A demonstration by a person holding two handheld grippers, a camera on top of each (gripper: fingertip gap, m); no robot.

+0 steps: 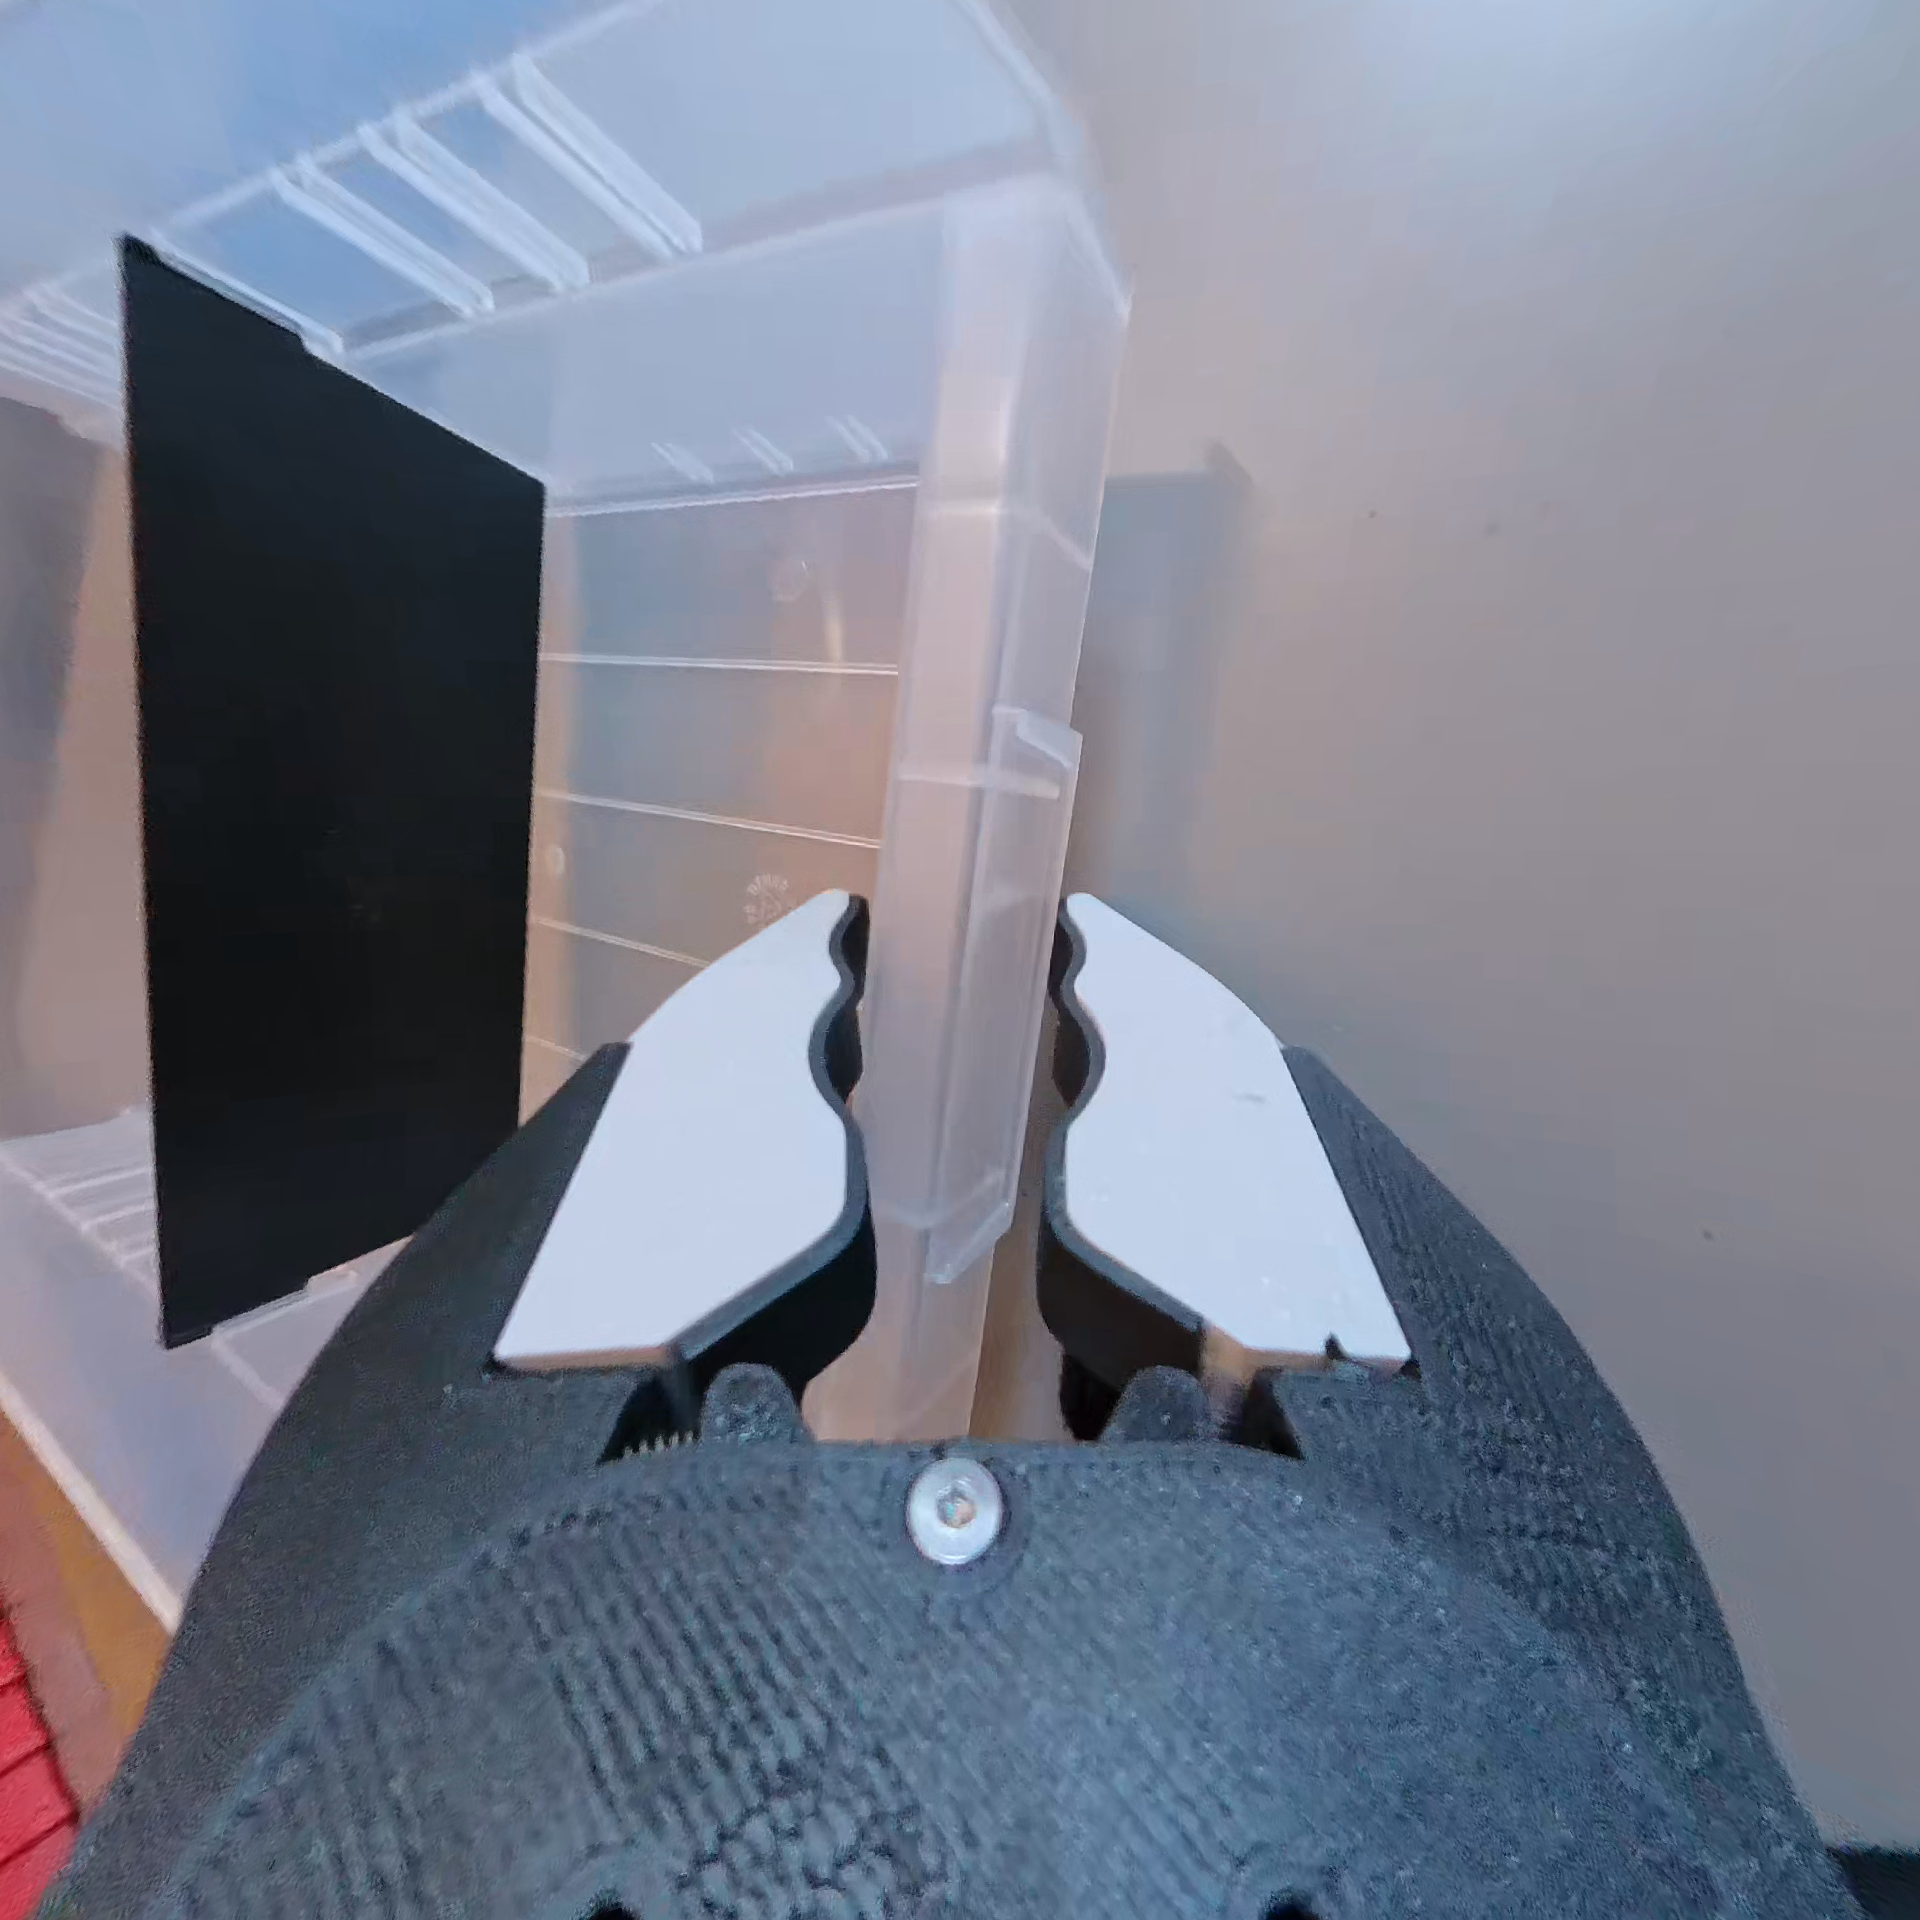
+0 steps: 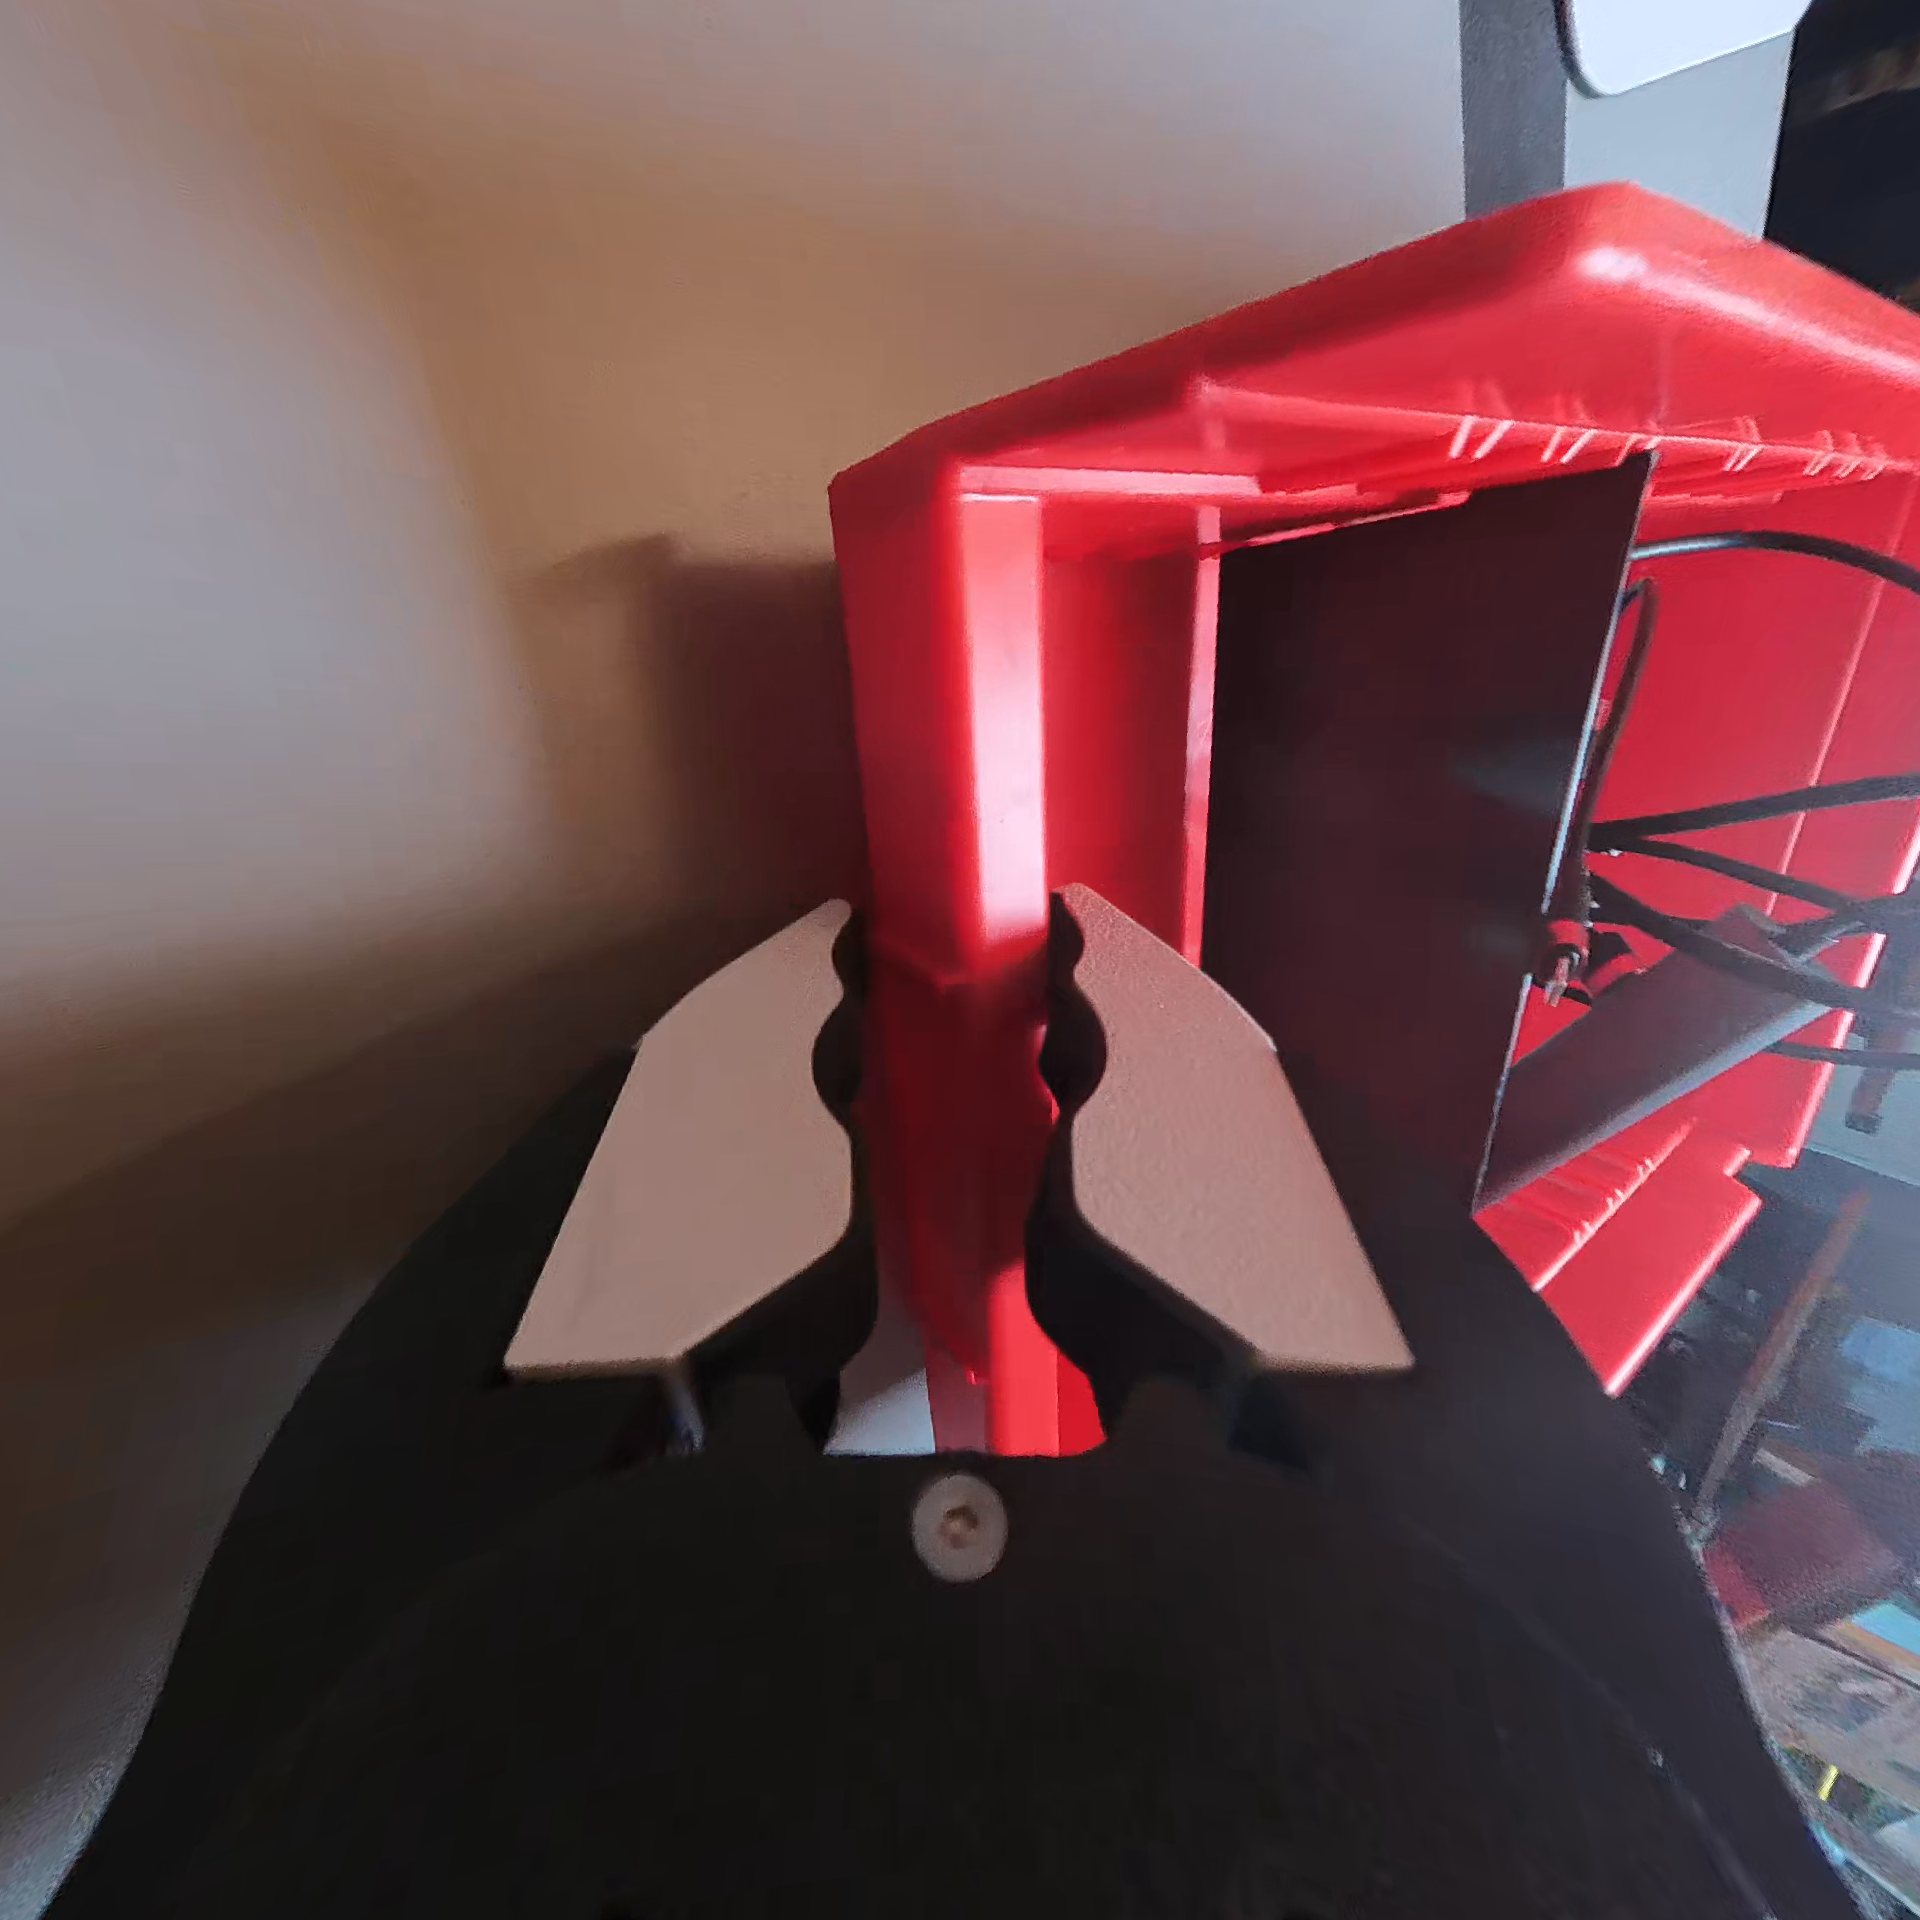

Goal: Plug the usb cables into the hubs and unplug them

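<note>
My left gripper (image 1: 956, 914) is shut on the rim wall of a clear plastic bin (image 1: 727, 582), which is turned on its side with its opening facing me. A black divider panel (image 1: 332, 779) stands inside it at the left. My right gripper (image 2: 951, 914) is shut on the corner rim of a red plastic bin (image 2: 1455, 343), also tipped with its opening toward me. Inside the red bin are a black divider panel (image 2: 1392, 831), a loose dark flat piece (image 2: 1662, 1060) and several black cables (image 2: 1766, 810). I cannot make out any hub or plug.
A plain beige wall (image 1: 1558, 623) is close behind both bins. A red edge (image 1: 26, 1704) shows at the lower left of the left wrist view. A dark pole (image 2: 1507, 104) and a white rounded object (image 2: 1662, 62) are behind the red bin; a cluttered room (image 2: 1818, 1558) lies below right. The grippers' ends are close to 40 cm from one another.
</note>
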